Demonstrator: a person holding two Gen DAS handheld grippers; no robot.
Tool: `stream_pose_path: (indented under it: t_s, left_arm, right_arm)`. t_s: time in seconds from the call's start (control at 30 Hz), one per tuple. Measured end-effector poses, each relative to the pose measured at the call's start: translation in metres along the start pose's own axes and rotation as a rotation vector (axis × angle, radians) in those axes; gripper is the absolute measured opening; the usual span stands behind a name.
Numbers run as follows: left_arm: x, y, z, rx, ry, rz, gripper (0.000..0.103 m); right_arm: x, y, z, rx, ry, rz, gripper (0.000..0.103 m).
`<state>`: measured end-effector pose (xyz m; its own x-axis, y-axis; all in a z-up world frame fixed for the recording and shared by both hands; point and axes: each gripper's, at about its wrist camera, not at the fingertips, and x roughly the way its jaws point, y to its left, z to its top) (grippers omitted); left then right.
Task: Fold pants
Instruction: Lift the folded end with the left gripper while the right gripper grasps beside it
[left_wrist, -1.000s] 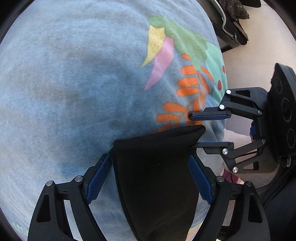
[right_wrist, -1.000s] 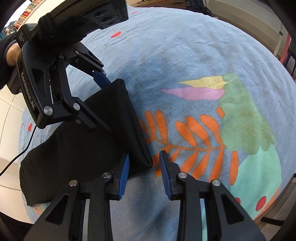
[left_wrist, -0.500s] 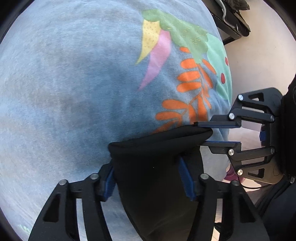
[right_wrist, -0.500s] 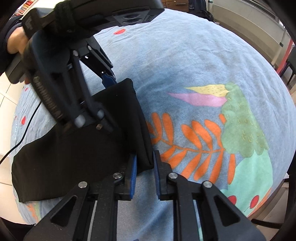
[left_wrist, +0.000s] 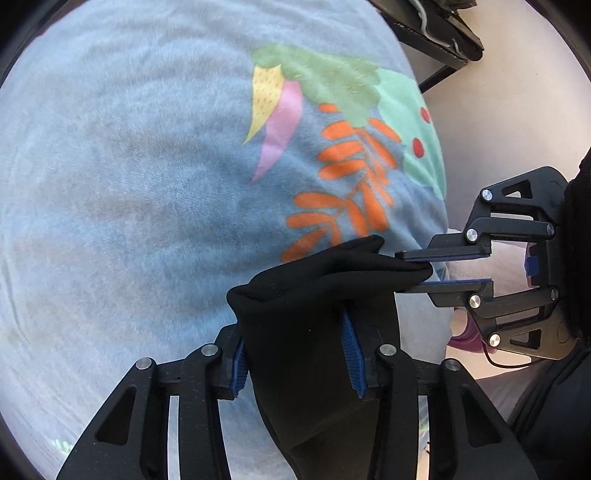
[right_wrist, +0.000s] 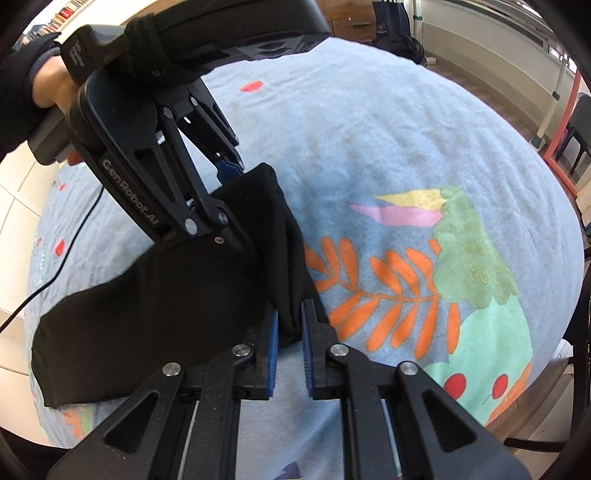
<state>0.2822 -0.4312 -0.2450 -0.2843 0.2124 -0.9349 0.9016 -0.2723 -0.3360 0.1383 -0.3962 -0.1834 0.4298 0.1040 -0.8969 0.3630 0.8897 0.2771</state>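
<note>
Both claws grip one end of the pants (right_wrist: 155, 295). The right claw (right_wrist: 289, 332) is pressed together on a corner of the black cloth. The left claw (left_wrist: 295, 350) is closing, a thick bunch of the same end between its pads; it seems to press already, though the fold hides the contact. The pants trail from the claws toward the person and lie on the blue printed cloth (left_wrist: 129, 166) over the tabletop. Likely trouble: the left claw holds a bulky wad, so a layer could slip out as the end is carried over, leaving a crooked fold. Pulling the claws apart unevenly could also twist the edge between them.
</note>
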Motion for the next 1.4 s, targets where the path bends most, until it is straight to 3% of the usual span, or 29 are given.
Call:
stream_pose_path:
  t_s: [0.2,0.4,0.67,1.07,1.1,1.13,1.4]
  left_arm:
    - [-0.013,-0.027,-0.014,0.013,-0.06,0.024,0.036]
    - [-0.014,-0.038,-0.019,0.014,-0.097,0.048,0.03]
    - [-0.011,-0.043,-0.02,0.043,-0.105,0.053,0.025]
    - [-0.009,-0.058,-0.022,0.112,-0.097,0.026,0.024]
    - [-0.008,-0.058,-0.022,0.114,-0.095,0.023,0.024]
    - [-0.009,-0.058,-0.023,0.118,-0.094,0.02,0.024]
    - [-0.006,-0.061,-0.025,0.138,-0.08,0.017,0.024]
  right_arm:
    - [-0.021,0.016,-0.004,-0.026,-0.029,-0.023,0.0]
    - [-0.013,0.003,-0.008,0.002,-0.023,-0.004,0.0]
    - [-0.007,-0.016,-0.012,0.0,0.004,0.078,0.0]
    - [0.025,-0.062,-0.011,0.033,0.07,0.305,0.0]
    - [0.028,-0.063,-0.01,0.02,0.084,0.299,0.005]
    - [0.031,-0.064,-0.008,0.008,0.092,0.292,0.023]
    - [0.043,-0.06,0.005,-0.108,0.119,0.335,0.027]
